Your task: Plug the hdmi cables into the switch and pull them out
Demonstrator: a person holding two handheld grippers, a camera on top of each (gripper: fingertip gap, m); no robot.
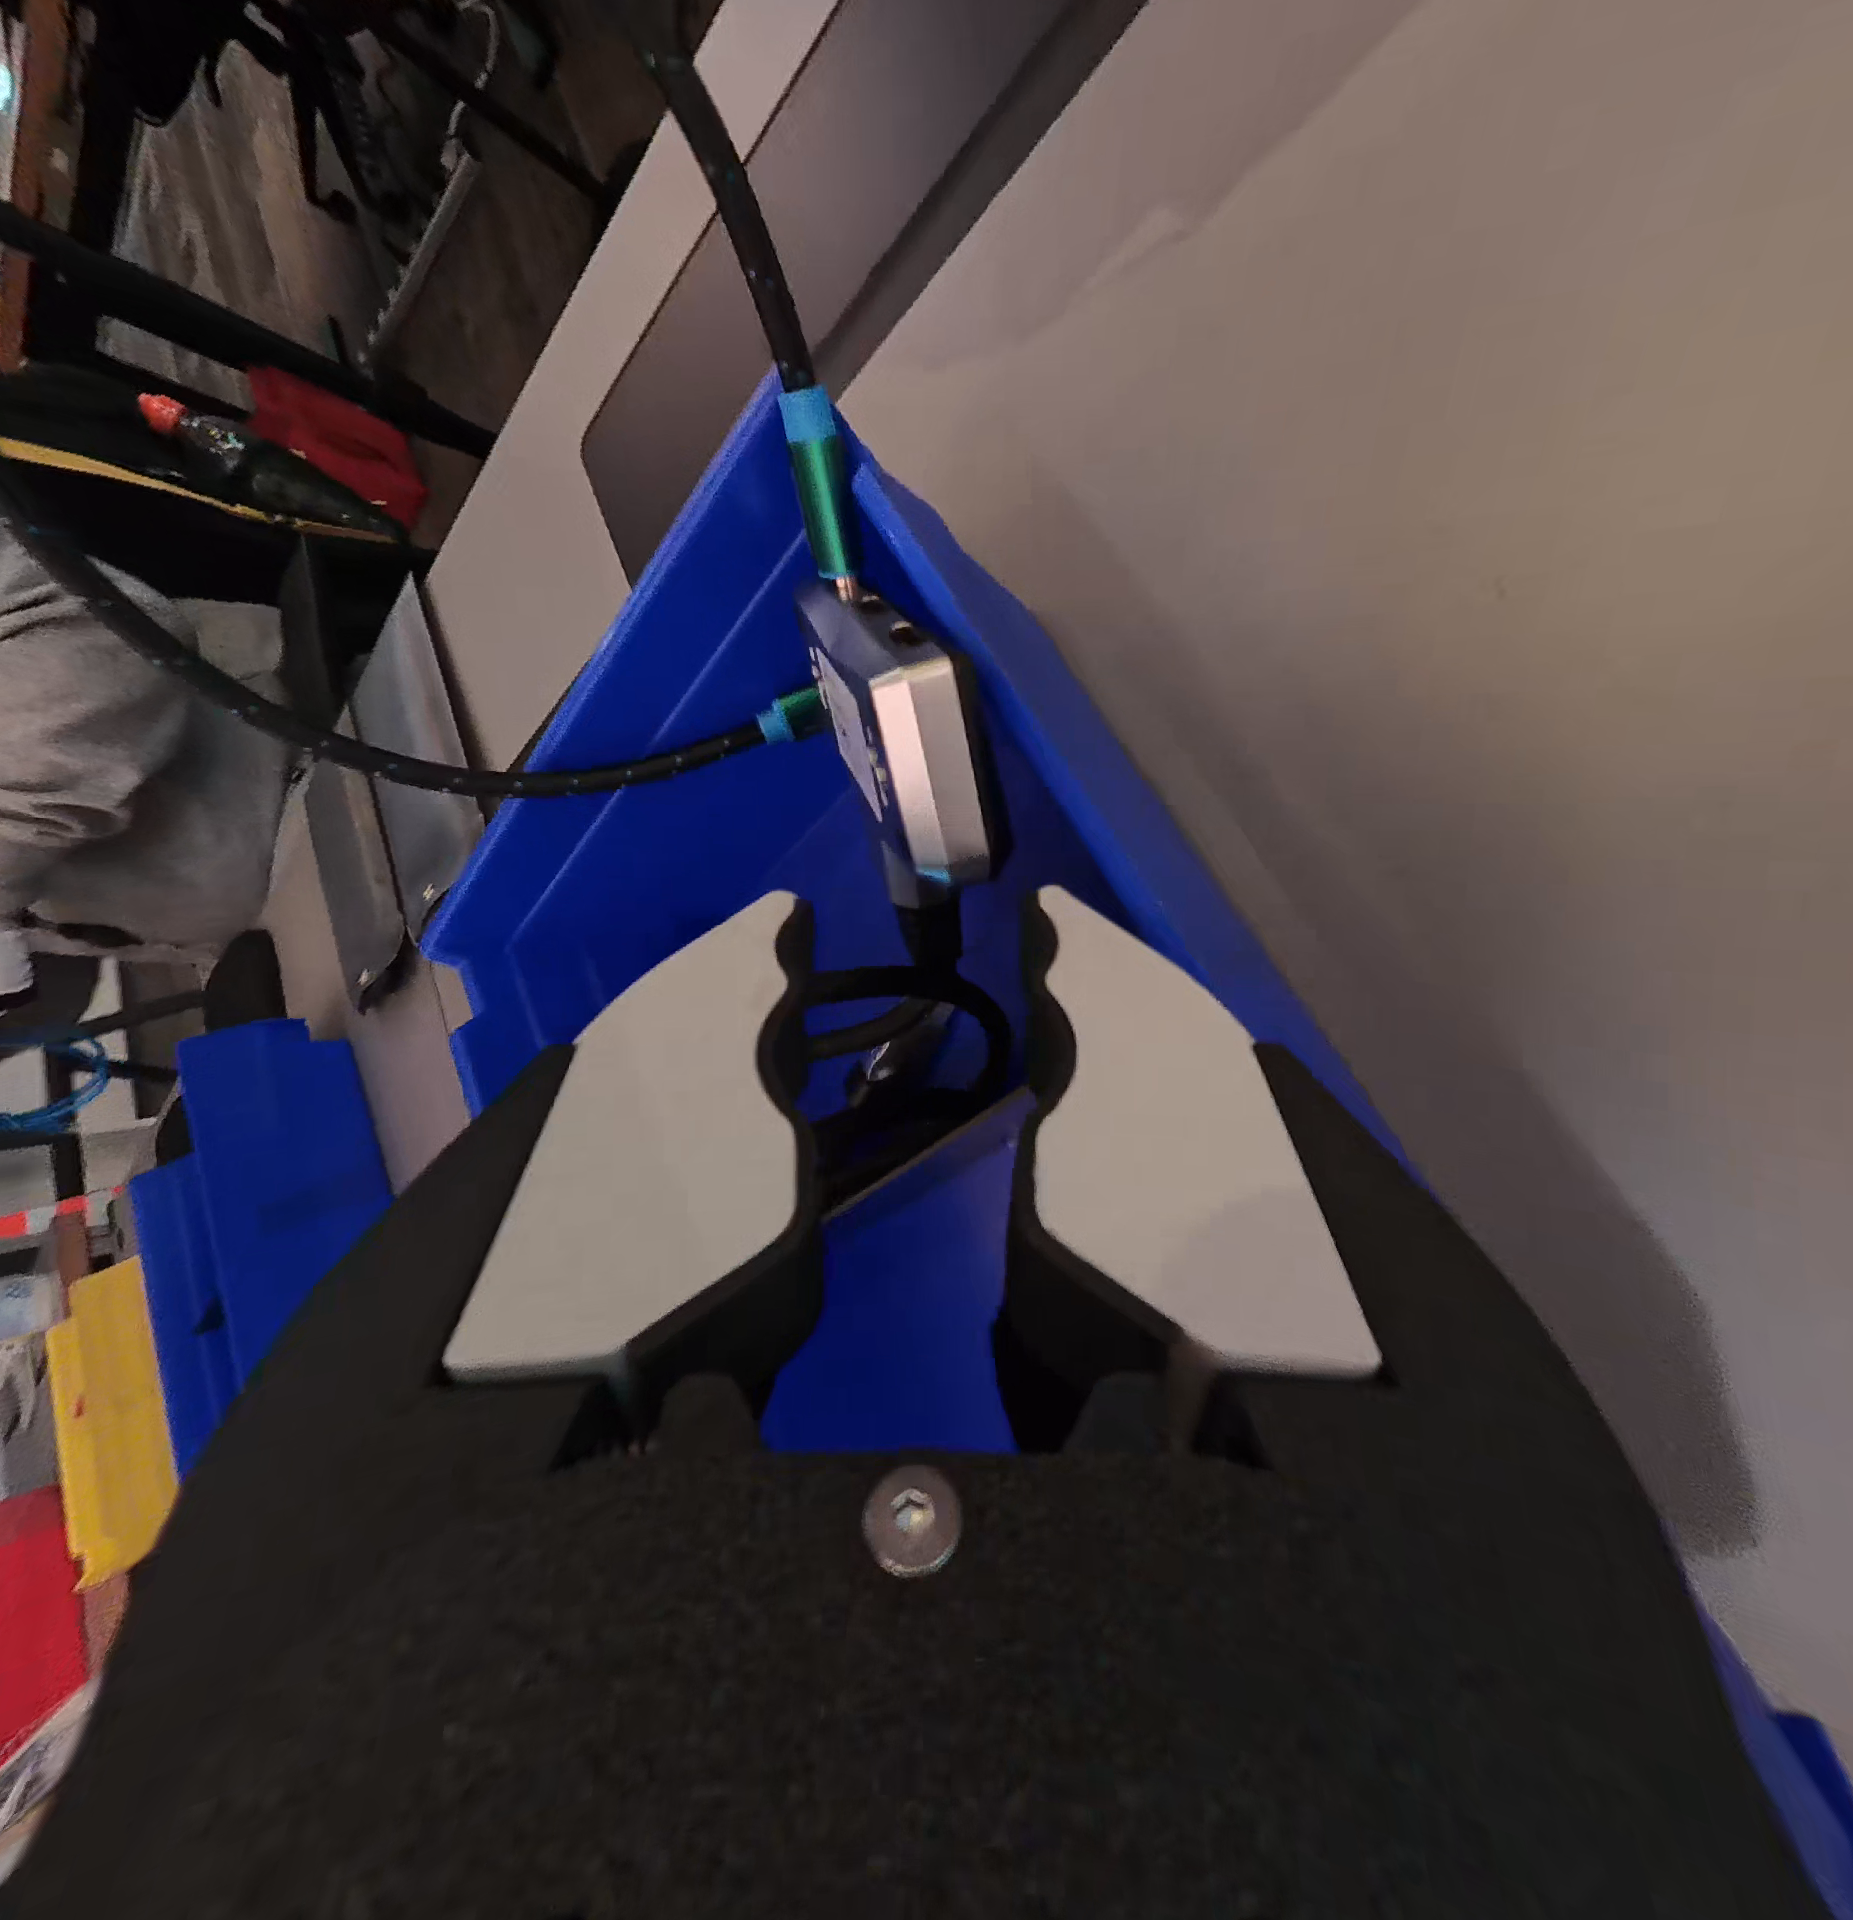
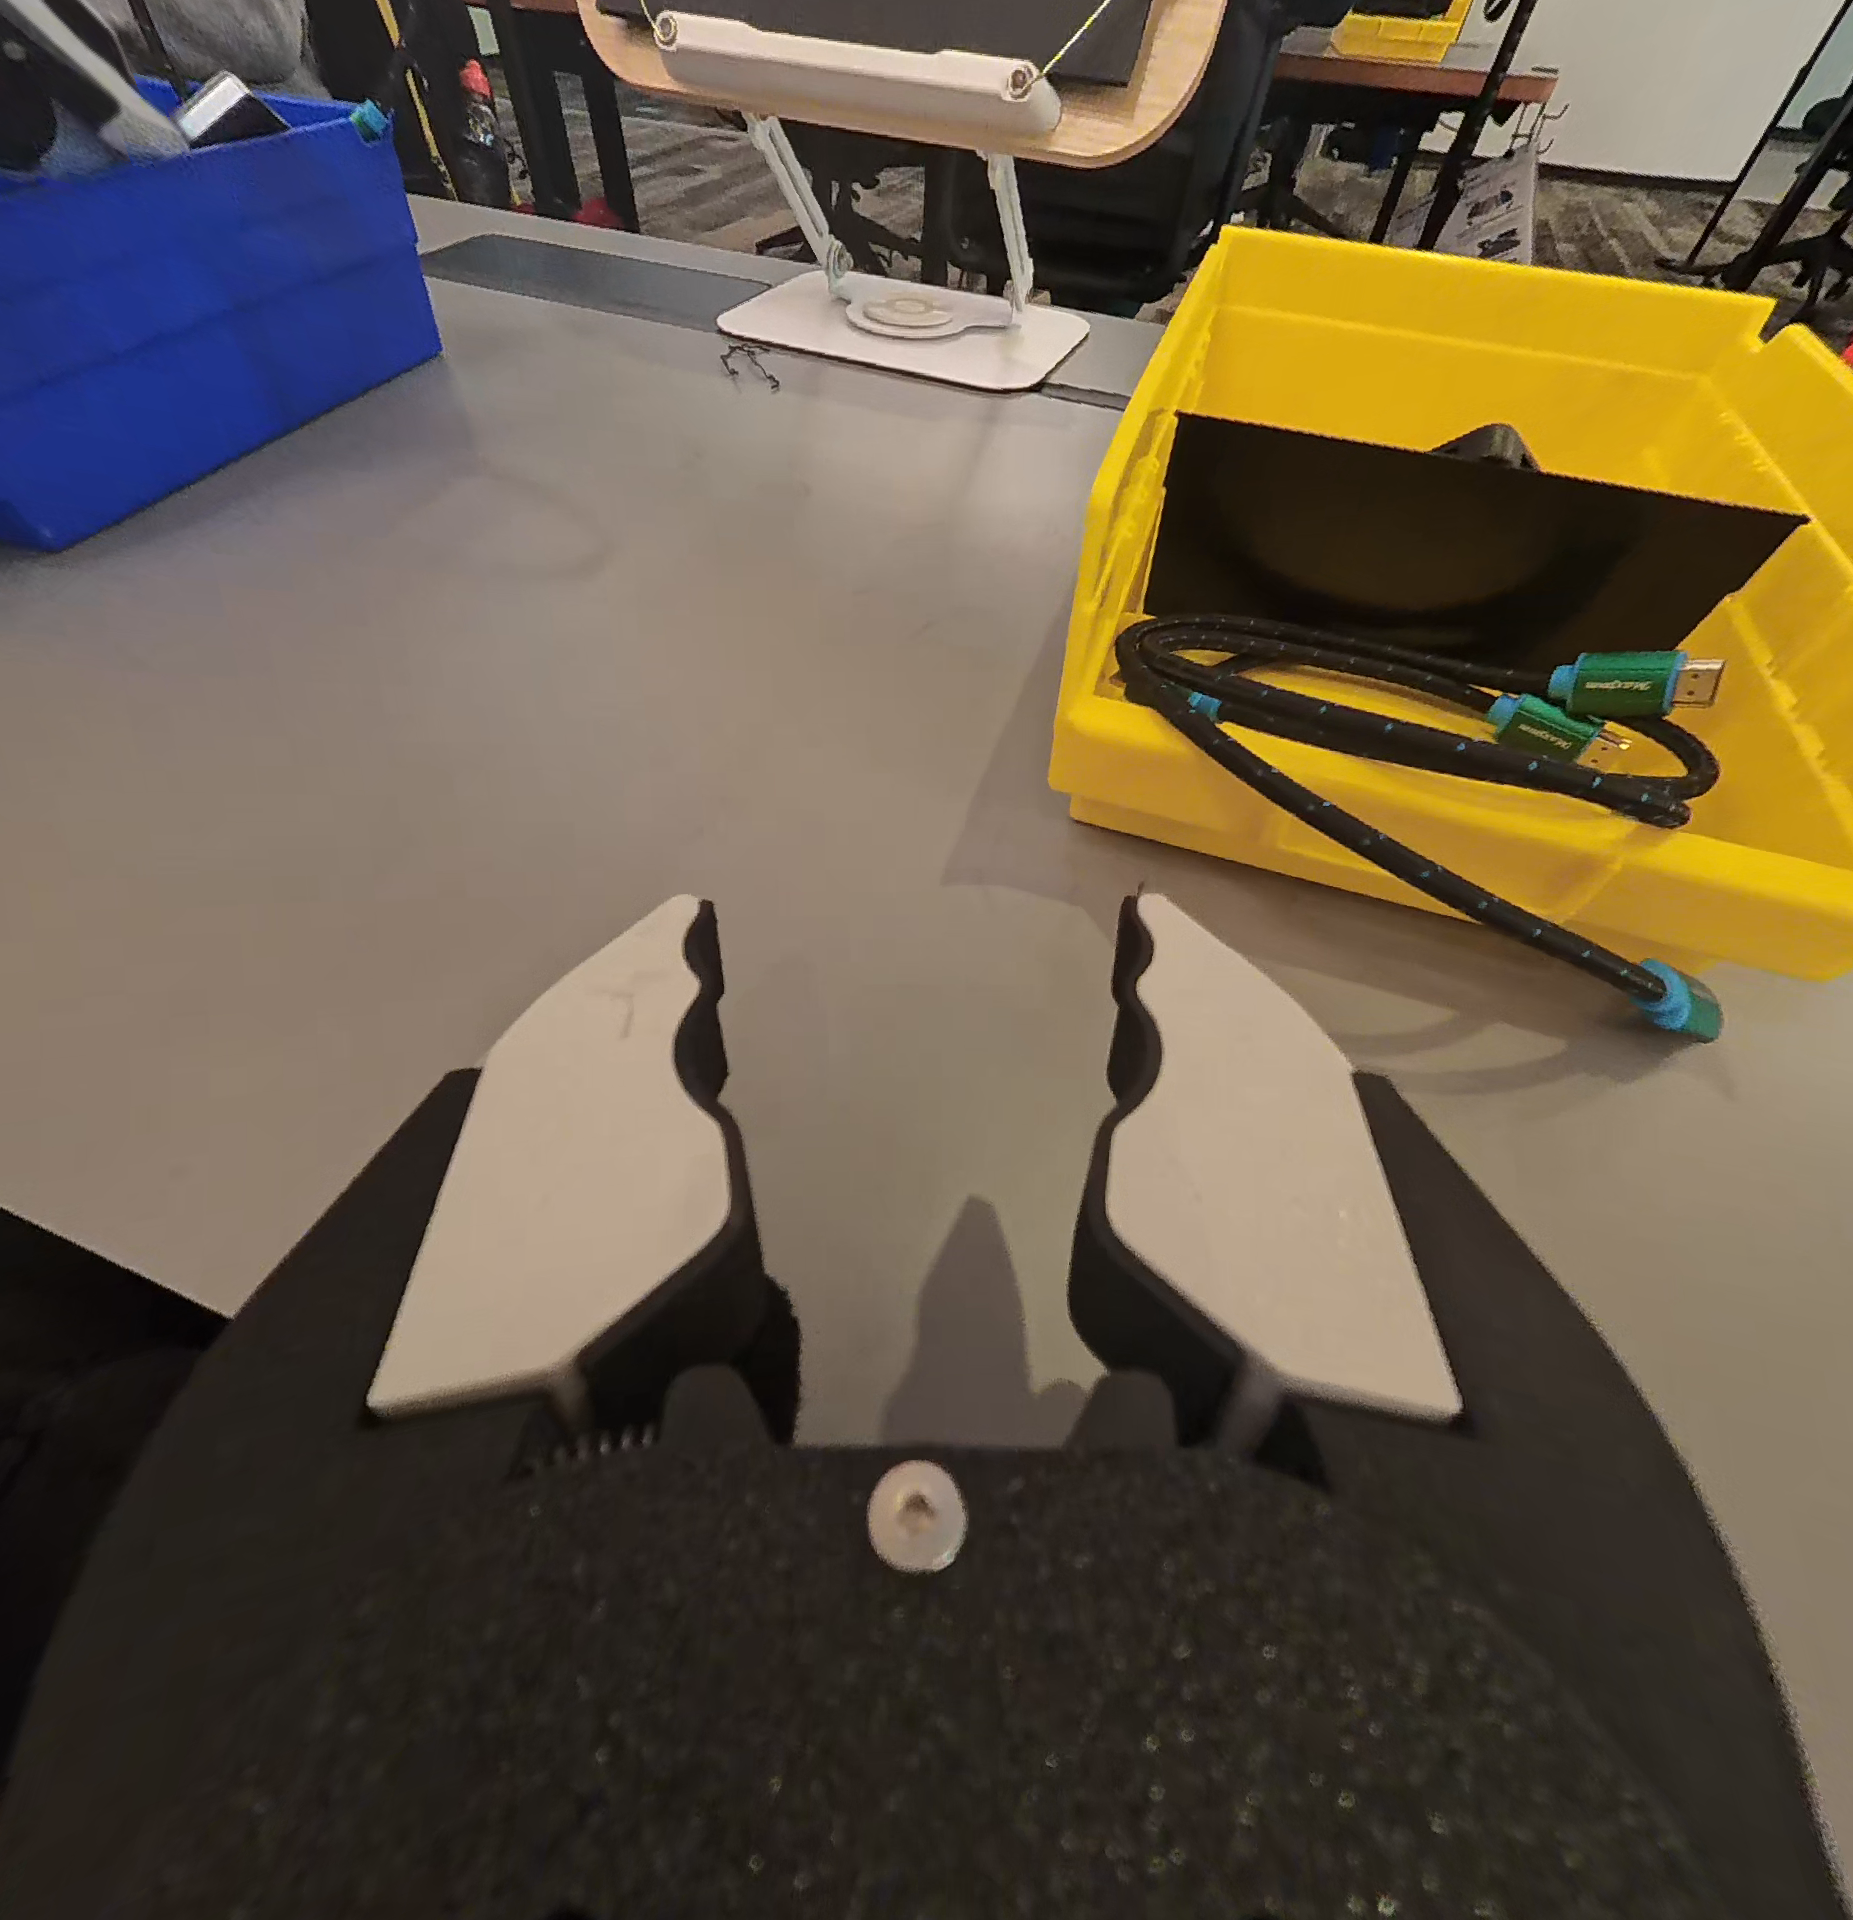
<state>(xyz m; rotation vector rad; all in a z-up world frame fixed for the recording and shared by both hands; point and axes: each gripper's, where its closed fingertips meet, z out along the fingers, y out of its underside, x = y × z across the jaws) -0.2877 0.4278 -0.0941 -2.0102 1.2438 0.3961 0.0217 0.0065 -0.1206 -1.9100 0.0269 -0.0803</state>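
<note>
In the left wrist view the silver and blue HDMI switch [image 1: 917, 748] lies inside a blue bin [image 1: 641, 831]. Two black braided cables with green plugs sit in it, one at its end [image 1: 820, 488] and one at its side [image 1: 792, 717]. My left gripper [image 1: 917, 909] is open just short of the switch, its fingers either side of the switch's own coiled black lead [image 1: 891, 1013] without closing on it. My right gripper [image 2: 917, 914] is open and empty above the grey table [image 2: 589, 675]. More HDMI cables [image 2: 1421, 717] lie in a yellow bin [image 2: 1473, 343] to its right.
One cable end [image 2: 1680, 1008] hangs out of the yellow bin onto the table. A black card [image 2: 1421, 540] stands inside that bin. The blue bin [image 2: 174, 312] is at the far left, with the left gripper [image 2: 60, 94] over it. A white stand [image 2: 901, 322] is at the table's far edge. My right fingertips sit around 50 centimetres from my left ones. To the black card [image 2: 1421, 540]: right tips about 25 centimetres, left tips about 55 centimetres.
</note>
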